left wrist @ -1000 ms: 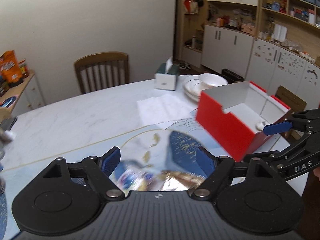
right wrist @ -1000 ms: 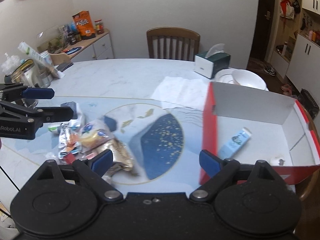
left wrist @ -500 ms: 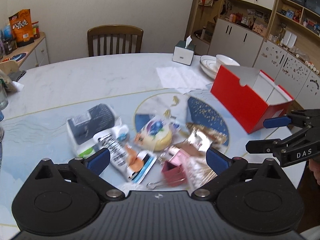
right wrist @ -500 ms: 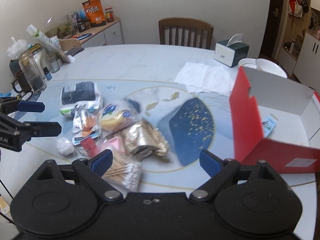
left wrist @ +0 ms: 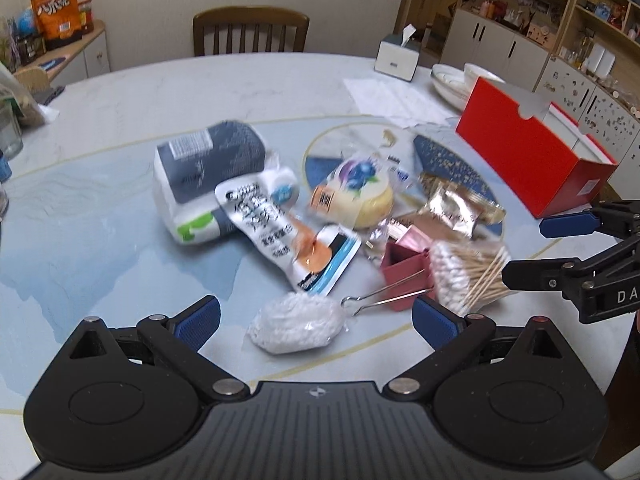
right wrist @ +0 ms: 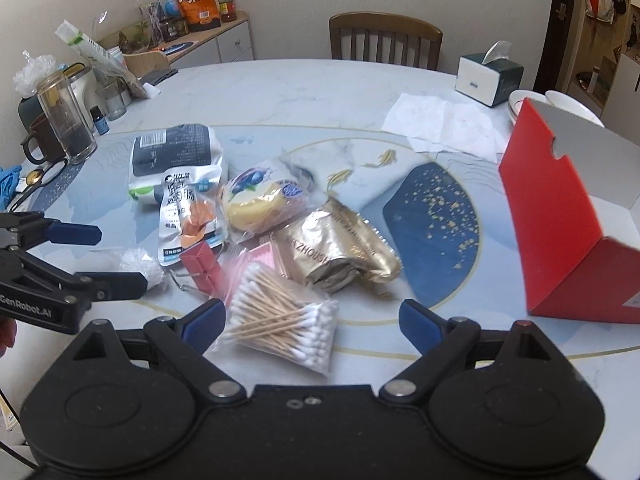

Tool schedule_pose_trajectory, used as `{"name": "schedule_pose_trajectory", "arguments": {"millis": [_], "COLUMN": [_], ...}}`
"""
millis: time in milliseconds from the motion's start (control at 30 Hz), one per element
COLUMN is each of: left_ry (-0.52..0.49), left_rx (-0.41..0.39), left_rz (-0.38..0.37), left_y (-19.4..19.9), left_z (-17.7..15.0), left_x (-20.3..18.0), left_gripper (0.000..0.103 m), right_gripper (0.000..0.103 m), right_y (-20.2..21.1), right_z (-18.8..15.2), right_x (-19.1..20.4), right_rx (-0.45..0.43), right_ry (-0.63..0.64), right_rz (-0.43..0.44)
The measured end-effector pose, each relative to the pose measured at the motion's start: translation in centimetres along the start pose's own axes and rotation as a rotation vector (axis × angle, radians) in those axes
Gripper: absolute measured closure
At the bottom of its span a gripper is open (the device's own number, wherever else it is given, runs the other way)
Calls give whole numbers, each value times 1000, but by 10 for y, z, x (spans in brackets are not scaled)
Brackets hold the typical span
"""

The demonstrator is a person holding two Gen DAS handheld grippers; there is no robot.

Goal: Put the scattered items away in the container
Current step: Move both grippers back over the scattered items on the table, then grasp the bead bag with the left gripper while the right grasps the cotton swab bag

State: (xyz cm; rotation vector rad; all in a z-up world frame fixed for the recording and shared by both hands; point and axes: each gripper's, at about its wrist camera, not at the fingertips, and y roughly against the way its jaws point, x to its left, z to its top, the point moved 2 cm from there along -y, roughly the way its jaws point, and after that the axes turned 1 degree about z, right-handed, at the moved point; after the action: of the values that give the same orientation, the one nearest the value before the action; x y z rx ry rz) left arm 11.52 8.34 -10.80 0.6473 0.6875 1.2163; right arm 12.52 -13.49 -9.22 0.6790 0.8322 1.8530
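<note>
Scattered items lie mid-table: a grey-white pack (left wrist: 208, 184), a sausage pouch (left wrist: 280, 232), a wrapped bun (left wrist: 352, 196), a gold packet (right wrist: 344, 248), a pink binder clip (left wrist: 404, 276), a bag of cotton swabs (right wrist: 284, 320) and a white cotton bag (left wrist: 296, 324). The red open box (left wrist: 532, 160) stands at the right, also in the right wrist view (right wrist: 560, 216). My left gripper (left wrist: 316, 320) is open and empty, just short of the cotton bag. My right gripper (right wrist: 312, 320) is open and empty, around the swabs' near end.
A tissue box (right wrist: 488, 80), stacked bowls (left wrist: 460, 76) and a paper sheet (right wrist: 444, 124) lie behind the red box. Jars, a glass (right wrist: 68, 120) and a mug crowd the table's left edge. A chair (left wrist: 250, 32) stands at the far side.
Both grippers have pulled back from the red box and swung left over the pile of items. Both stay open and empty.
</note>
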Motion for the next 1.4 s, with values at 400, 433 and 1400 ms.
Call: {"name": "schedule_pose_trajectory", "arguments": {"millis": [400, 433, 1400], "left_ry": [-51, -54, -98], "left_rx": [-1, -3, -17], "left_rz": [10, 13, 40], "left_y": [-19, -20, -27], "left_z": [-4, -4, -7], "left_x": [-4, -5, -10], "left_gripper": [0, 0, 37], "right_gripper": [9, 9, 38], "right_y": [-27, -28, -38], "right_z": [-4, -4, -10], "right_x": [2, 2, 3], "right_rx": [37, 40, 94], "right_ry": [0, 2, 2], "right_rz": [16, 18, 88]}}
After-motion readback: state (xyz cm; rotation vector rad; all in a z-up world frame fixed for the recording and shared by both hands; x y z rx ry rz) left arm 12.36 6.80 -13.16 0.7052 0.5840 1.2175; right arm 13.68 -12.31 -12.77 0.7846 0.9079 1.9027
